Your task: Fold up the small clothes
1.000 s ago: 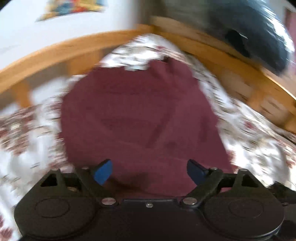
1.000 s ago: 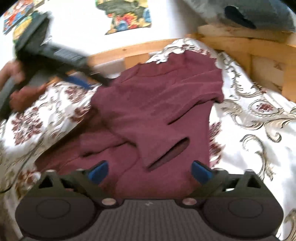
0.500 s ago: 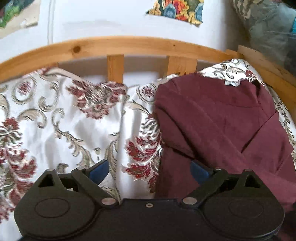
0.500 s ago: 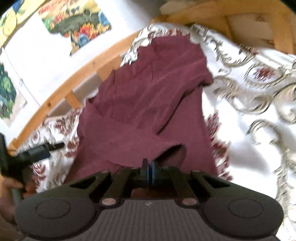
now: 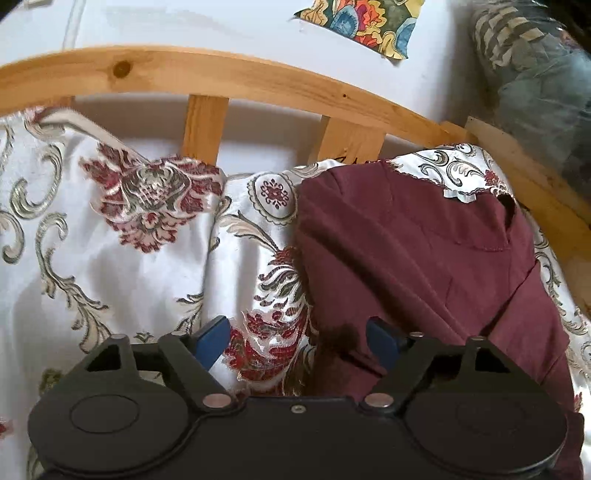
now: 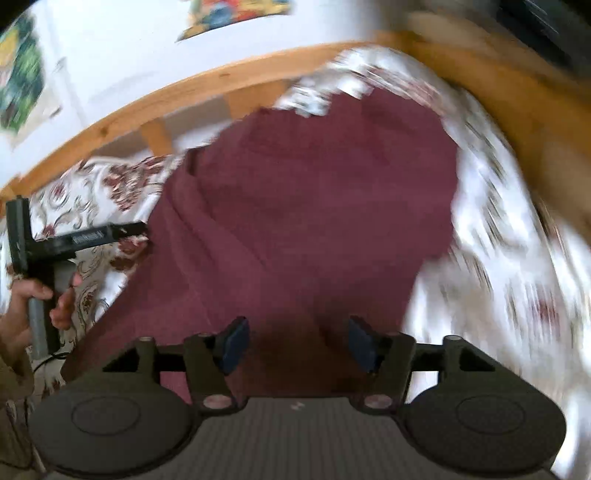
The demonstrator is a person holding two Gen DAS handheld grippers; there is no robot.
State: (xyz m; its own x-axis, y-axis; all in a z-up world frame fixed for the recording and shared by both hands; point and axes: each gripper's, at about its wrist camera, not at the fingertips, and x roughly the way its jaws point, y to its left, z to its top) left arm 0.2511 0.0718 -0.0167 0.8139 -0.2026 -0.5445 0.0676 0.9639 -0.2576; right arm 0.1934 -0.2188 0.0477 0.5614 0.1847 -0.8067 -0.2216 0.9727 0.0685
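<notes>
A maroon garment [image 5: 406,258] lies crumpled on the floral bedspread [image 5: 110,258], with folds across its middle. My left gripper [image 5: 295,343] sits low at the garment's left edge. One blue pad is over the bedspread and the other over the maroon cloth. Its jaws are closing, with the cloth edge between them but not pinched. In the blurred right wrist view my right gripper [image 6: 299,343] hangs above the maroon garment [image 6: 314,203]. Its jaws are opening and hold nothing. A hand [image 6: 33,299] holds the left gripper's handle at the far left.
A curved wooden bed rail [image 5: 258,77] with slats runs behind the bedspread and continues down the right side [image 5: 535,177]. A white wall with colourful pictures [image 5: 365,22] stands behind it. A grey-blue bundle [image 5: 535,74] lies at the top right.
The right gripper was shut on a fold of the garment half a second ago; it has let go, opened and lifted. The left gripper sank toward the garment's left edge and its jaws narrowed.
</notes>
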